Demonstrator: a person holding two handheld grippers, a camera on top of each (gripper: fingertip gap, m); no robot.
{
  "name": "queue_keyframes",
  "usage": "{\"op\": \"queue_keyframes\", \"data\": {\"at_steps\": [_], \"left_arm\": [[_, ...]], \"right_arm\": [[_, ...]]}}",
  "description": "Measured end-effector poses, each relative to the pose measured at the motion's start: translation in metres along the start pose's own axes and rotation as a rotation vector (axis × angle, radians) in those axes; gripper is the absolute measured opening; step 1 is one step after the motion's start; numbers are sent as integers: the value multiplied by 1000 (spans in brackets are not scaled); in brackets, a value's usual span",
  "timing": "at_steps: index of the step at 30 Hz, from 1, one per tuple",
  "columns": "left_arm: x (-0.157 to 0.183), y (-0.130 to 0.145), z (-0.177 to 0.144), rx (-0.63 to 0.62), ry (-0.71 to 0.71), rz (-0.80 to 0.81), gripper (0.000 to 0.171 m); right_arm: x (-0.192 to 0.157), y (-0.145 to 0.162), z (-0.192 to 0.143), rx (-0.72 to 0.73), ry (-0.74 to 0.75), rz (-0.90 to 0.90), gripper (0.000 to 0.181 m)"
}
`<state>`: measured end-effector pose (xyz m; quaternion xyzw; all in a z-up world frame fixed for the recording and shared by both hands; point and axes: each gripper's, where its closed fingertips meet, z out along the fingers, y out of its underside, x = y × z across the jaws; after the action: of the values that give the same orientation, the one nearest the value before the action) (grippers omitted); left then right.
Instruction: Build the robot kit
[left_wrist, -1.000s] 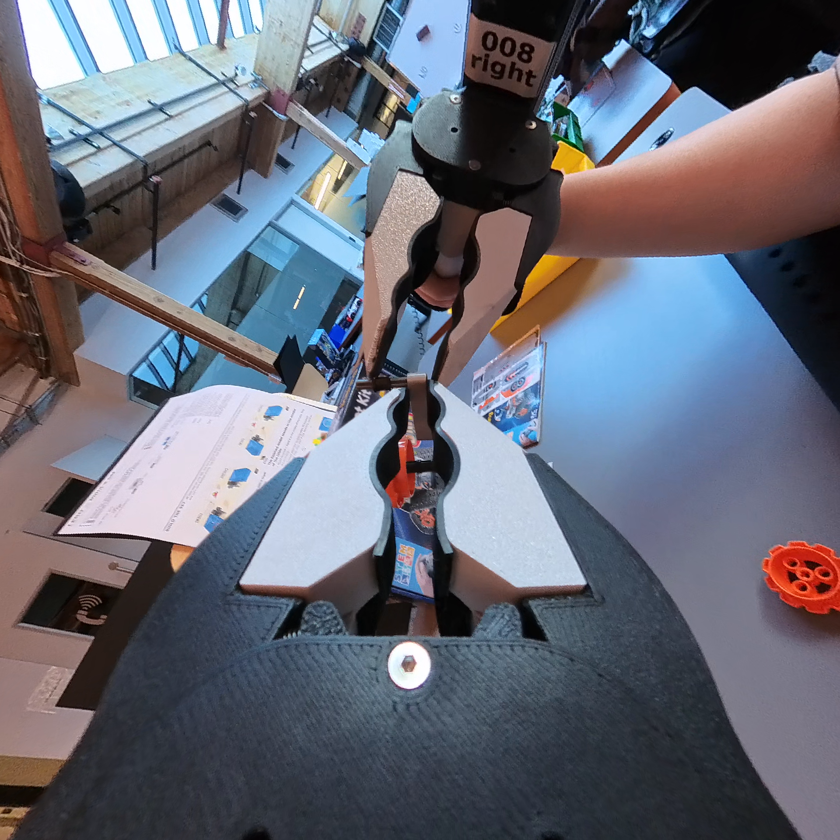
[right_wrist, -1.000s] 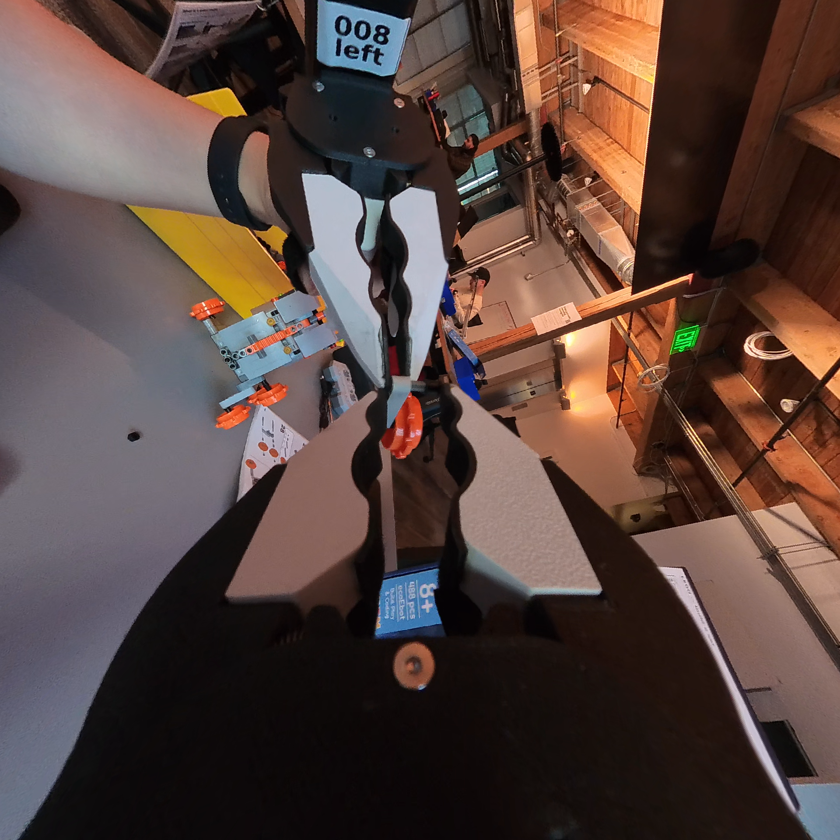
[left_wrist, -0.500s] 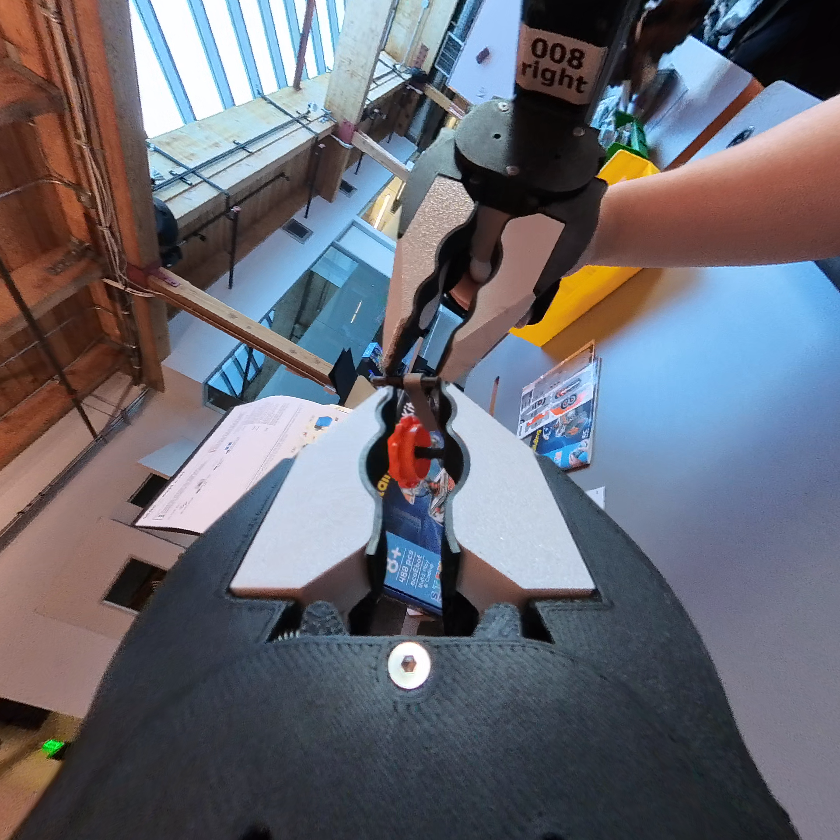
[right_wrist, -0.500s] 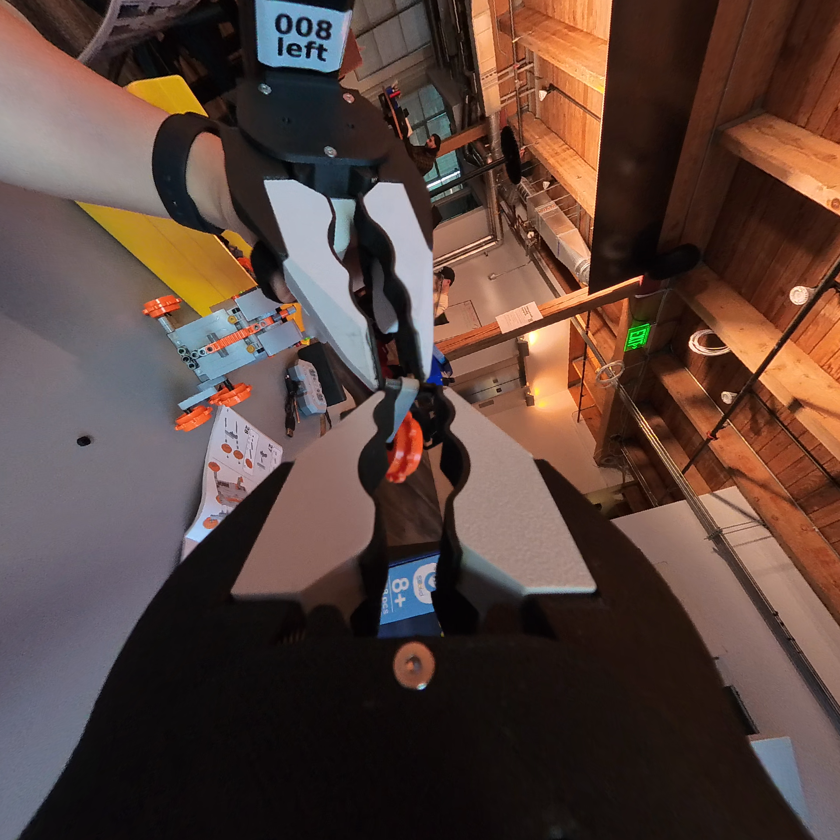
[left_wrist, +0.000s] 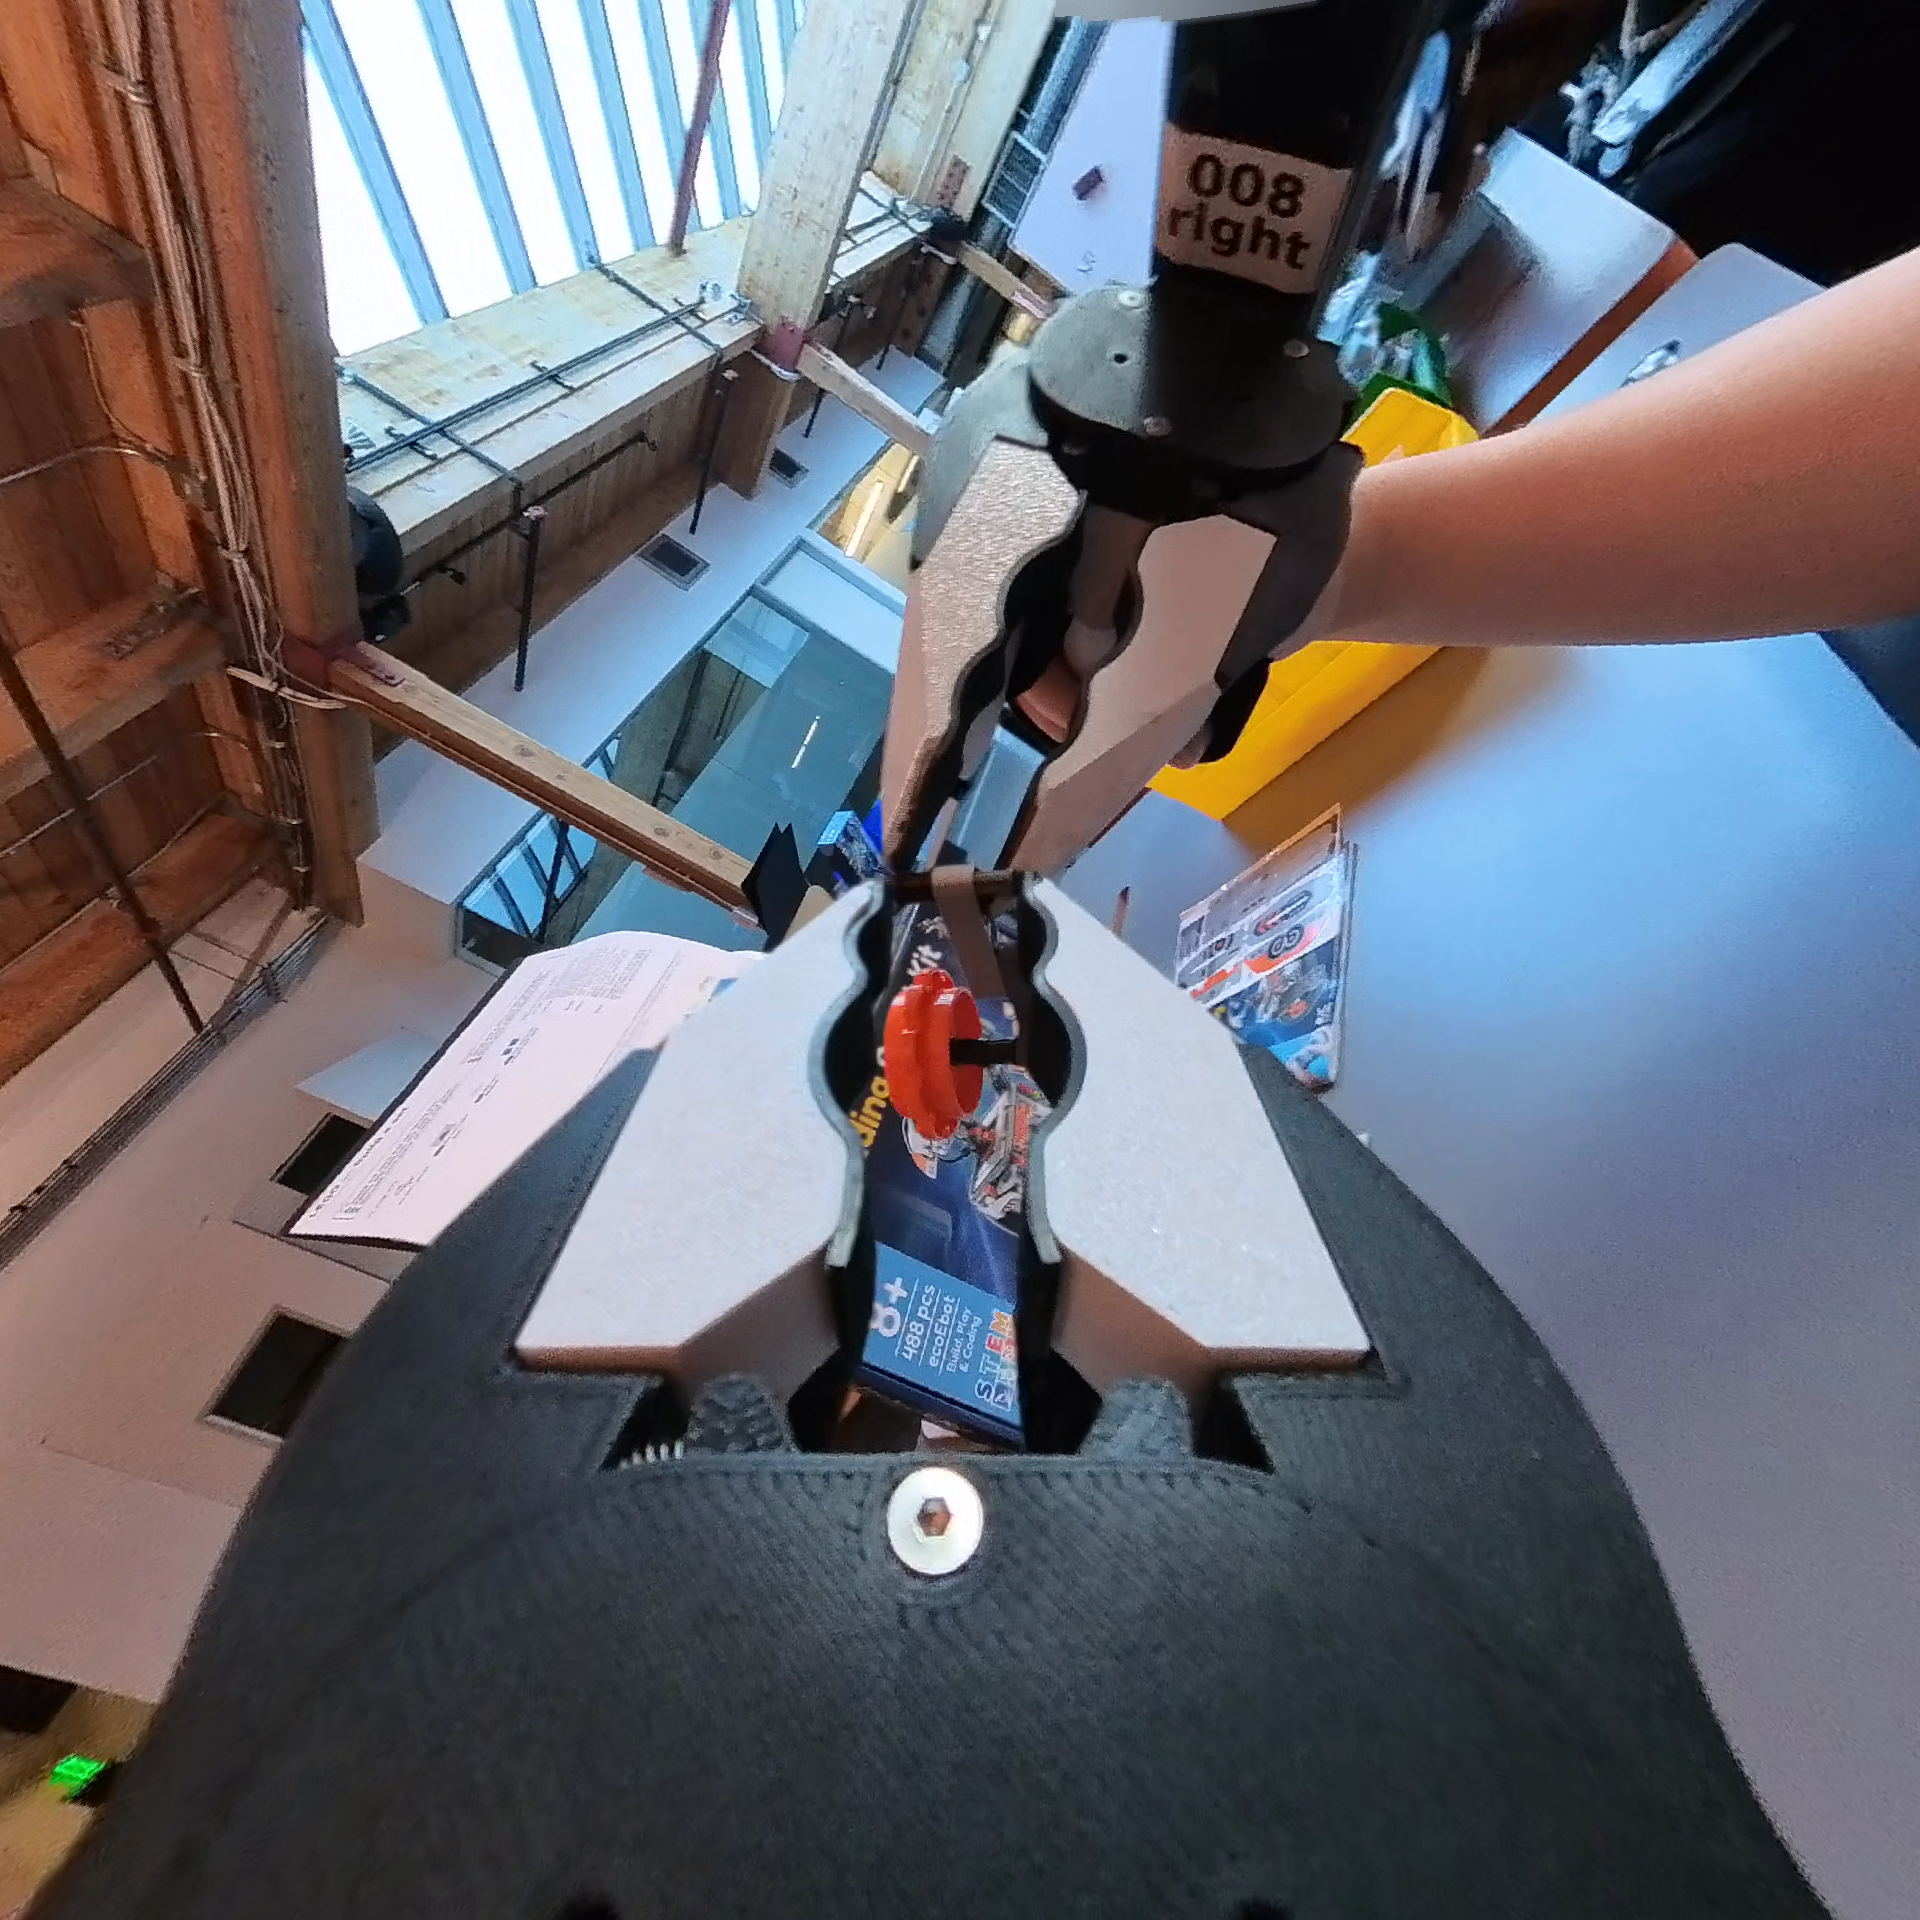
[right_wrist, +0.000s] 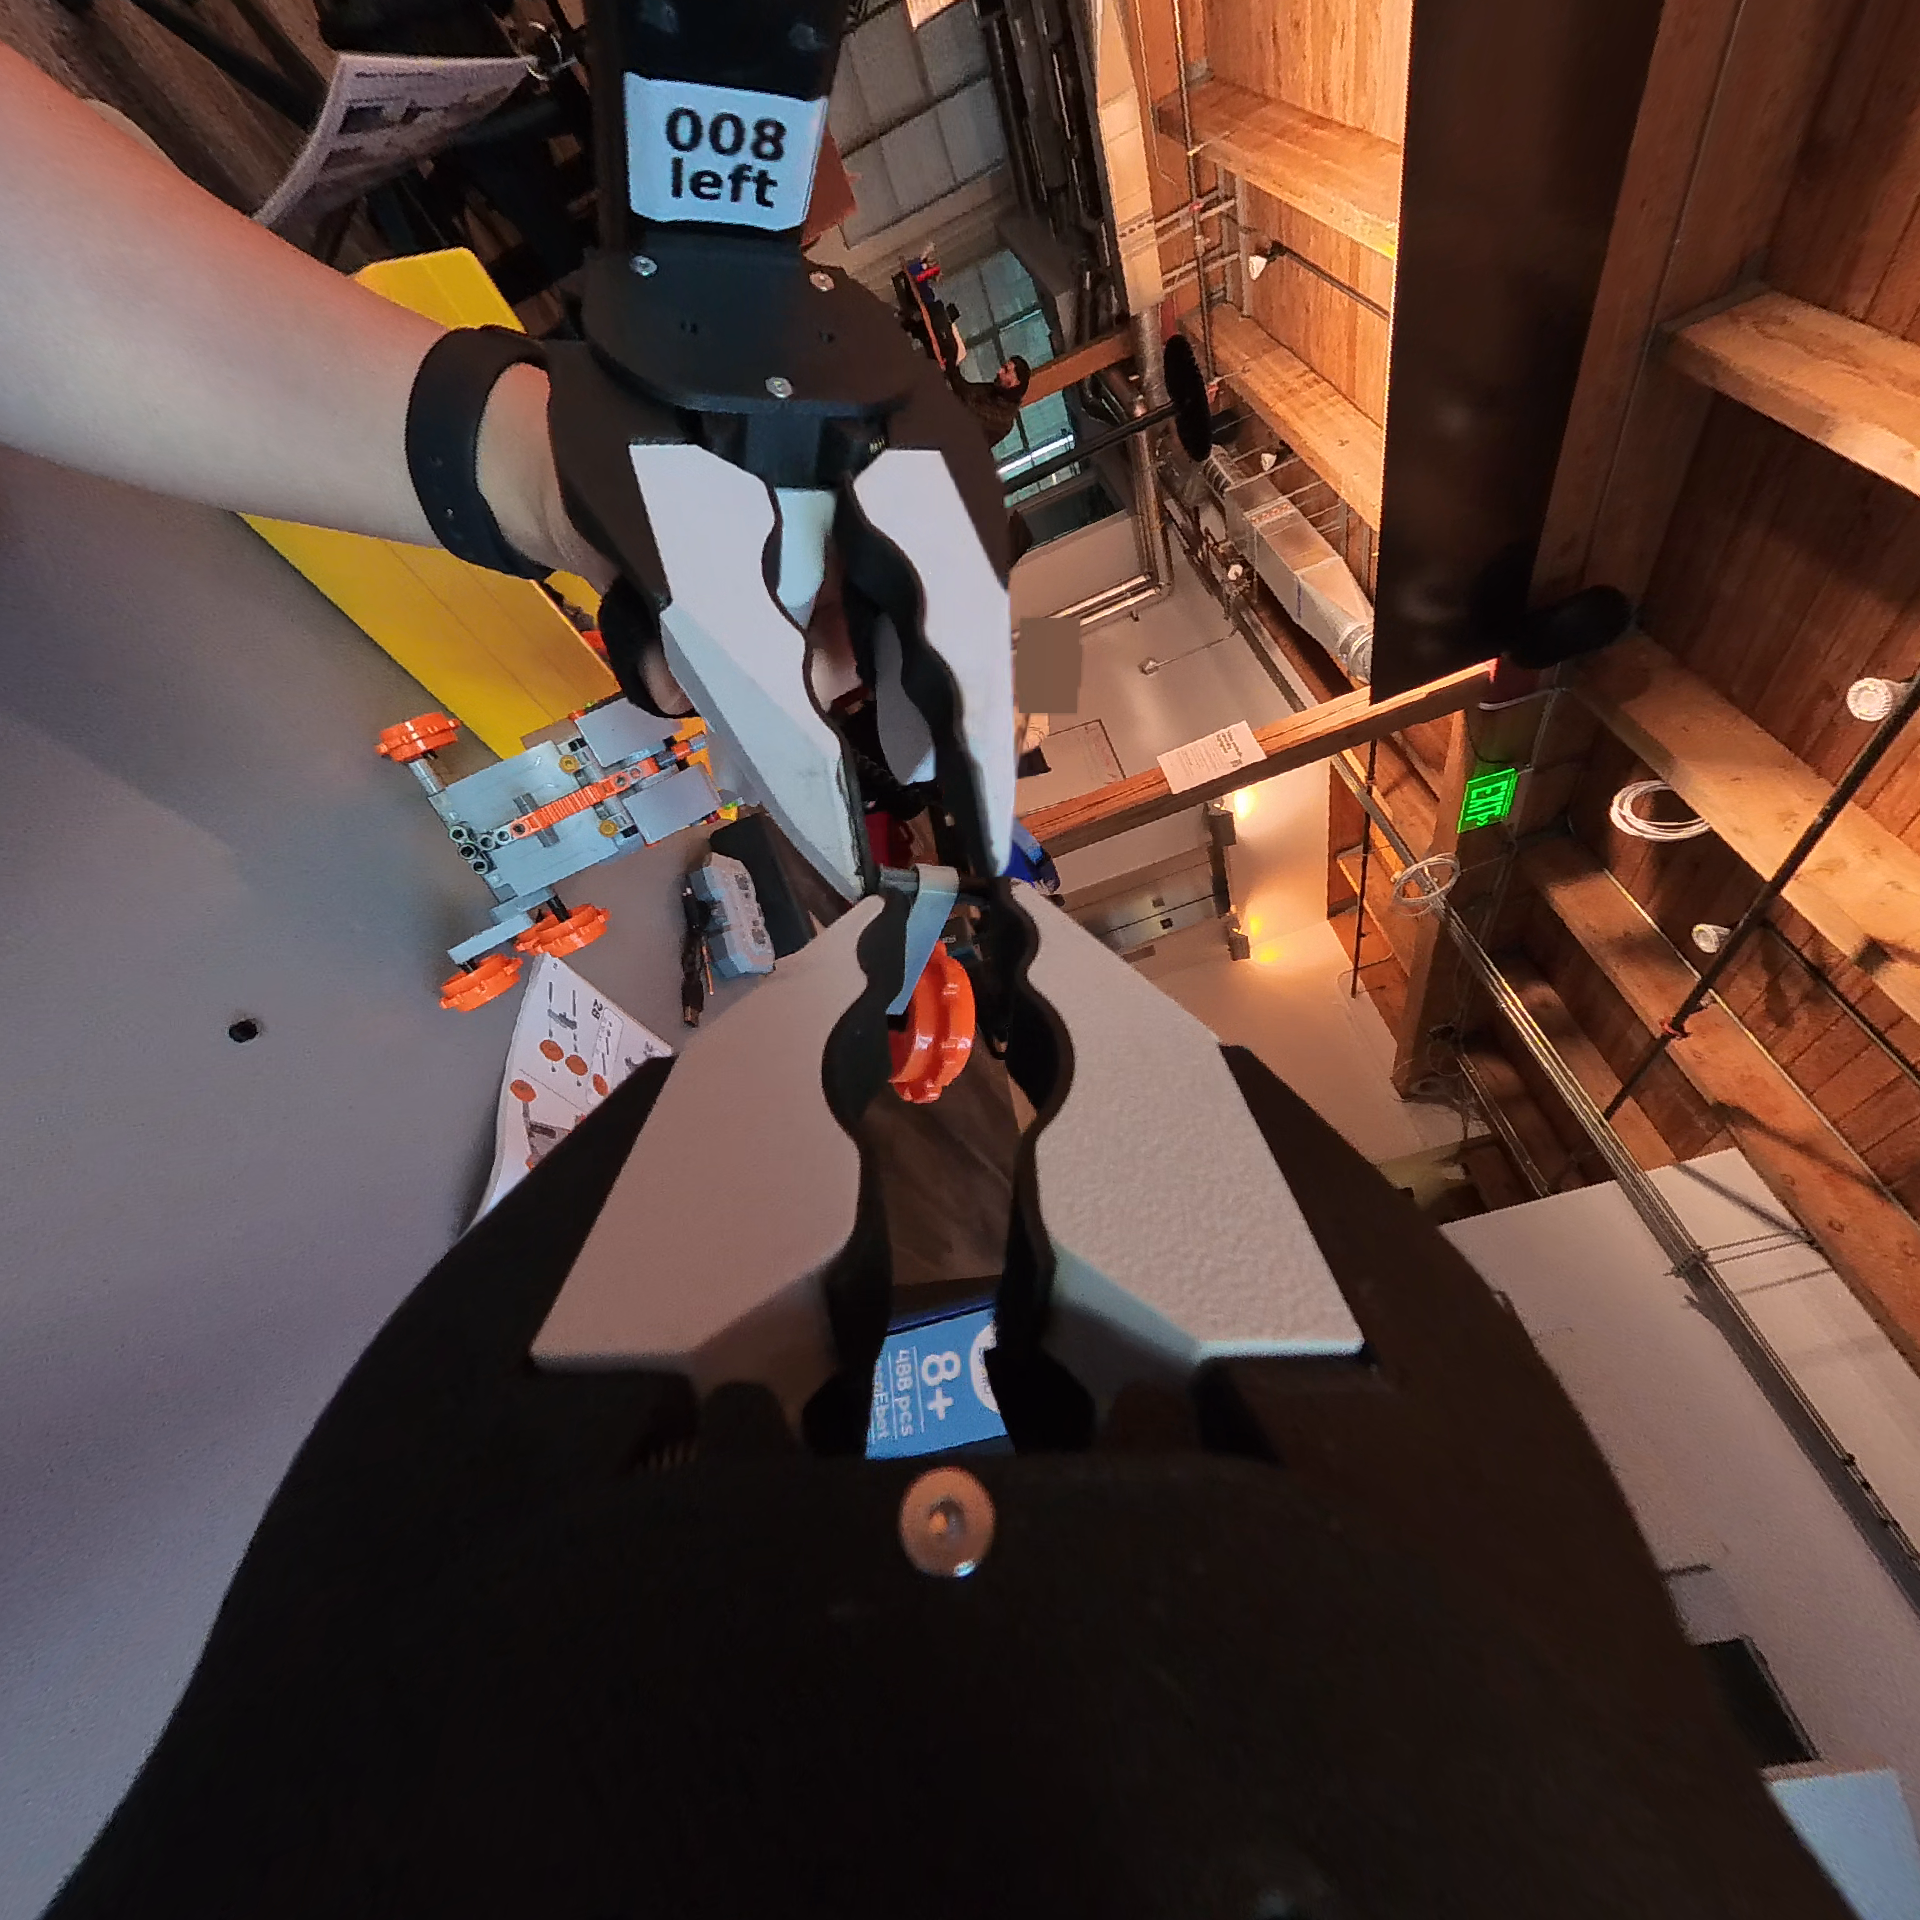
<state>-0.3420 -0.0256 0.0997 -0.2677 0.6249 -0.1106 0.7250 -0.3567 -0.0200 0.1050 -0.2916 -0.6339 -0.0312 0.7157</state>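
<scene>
A: Where's the grey beam (left_wrist: 961, 935)?

B: Off the desk (left_wrist: 1558, 1039), above the blue kit box (left_wrist: 940, 1320). Your left gripper (left_wrist: 951, 899) fingers pinch it; your right gripper (right_wrist: 940, 904) fingers pinch its black axle (left_wrist: 940, 885).

A: Risk?

B: Twist unevenly and the orange wheel (left_wrist: 930, 1049) assembly may slip free.

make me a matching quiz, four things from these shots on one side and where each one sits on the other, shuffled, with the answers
Things
1. orange wheel
2. yellow bin
3. grey model
4. leaflet

Places
A. flat on the table, right of the left gripper's fingers
B. in the air, between both grippers' fingers
C. on the table, behind the right forearm
D. on the table beside the left wrist, orange wheels on it

Pairs: 1-B, 2-C, 3-D, 4-A
</scene>
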Motion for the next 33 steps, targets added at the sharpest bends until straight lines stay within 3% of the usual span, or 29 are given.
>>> {"op": "queue_keyframes", "data": {"at_steps": [20, 21, 22, 24, 29, 33], "left_arm": [[-4, -7, -2, 14, -51, 59, 12], [-5, -9, -3, 20, -57, 69, 0], [-5, -12, -4, 39, -73, 86, 0], [-4, -13, -2, 39, -73, 96, 0], [-3, 5, 6, -20, -51, 12, 0], [-15, 26, 6, -98, -87, -32, 0]], "right_arm": [[6, -4, 2, 62, 3, 127, 11], [8, -4, 2, 66, 7, 144, 17], [6, -4, 3, 73, -8, 167, 18], [-8, -9, 5, 92, -96, 201, 0], [-24, 15, 22, -92, -107, 87, 0], [-52, 61, 24, -281, -262, 232, 0]]}}
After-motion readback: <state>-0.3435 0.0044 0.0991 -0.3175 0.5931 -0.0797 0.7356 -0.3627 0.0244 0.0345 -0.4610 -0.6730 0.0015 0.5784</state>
